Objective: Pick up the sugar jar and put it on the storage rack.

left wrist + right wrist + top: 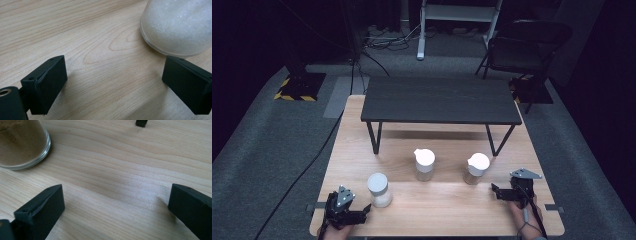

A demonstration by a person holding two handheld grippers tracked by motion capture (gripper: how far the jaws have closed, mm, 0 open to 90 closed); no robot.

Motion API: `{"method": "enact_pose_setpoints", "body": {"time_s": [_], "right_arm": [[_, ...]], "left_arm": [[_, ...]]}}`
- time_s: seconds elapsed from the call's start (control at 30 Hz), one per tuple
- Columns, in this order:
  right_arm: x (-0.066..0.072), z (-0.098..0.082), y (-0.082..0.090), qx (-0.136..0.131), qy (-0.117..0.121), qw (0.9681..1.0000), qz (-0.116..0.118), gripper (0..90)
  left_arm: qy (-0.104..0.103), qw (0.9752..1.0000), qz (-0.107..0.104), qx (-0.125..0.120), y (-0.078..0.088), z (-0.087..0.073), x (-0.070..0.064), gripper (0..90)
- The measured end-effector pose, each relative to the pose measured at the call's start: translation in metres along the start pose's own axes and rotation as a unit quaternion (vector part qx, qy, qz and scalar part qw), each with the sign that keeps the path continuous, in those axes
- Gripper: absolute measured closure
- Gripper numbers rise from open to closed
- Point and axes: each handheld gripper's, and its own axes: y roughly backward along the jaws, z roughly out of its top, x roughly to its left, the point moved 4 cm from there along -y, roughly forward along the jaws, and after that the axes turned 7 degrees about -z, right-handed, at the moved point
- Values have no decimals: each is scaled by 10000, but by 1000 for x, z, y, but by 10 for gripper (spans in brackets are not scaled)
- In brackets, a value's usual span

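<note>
Jars stand on the pale wooden worktop (442, 200), three in all. The left hand-held gripper (362, 216) rests low at the near left corner with its jaws spread wide and nothing between them. The jar of white grains (379, 190) stands just ahead of it, close beside one jaw tip; in the left gripper view that jar (178, 25) sits just beyond the jaw on the right of the picture, not touching. The right hand-held gripper (497, 191) lies at the near right, its jaws likewise spread and empty. The jar of brown powder (475, 168) stands near it, ahead of its jaws and off to one side; the right gripper view shows that jar (21, 143) beyond the jaw on the left of the picture, apart from it. A third jar (424, 164) stands between the two, farther from both grippers, before a small dark bench (439, 100).
</note>
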Motion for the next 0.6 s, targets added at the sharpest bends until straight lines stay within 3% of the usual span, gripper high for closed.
{"method": "enact_pose_setpoints", "body": {"time_s": [0.6], "right_arm": [[-1,0,-1,-3,21,10000,18,4]], "left_arm": [[-30,10000,-16,-43,1,-2,-1,58]]}}
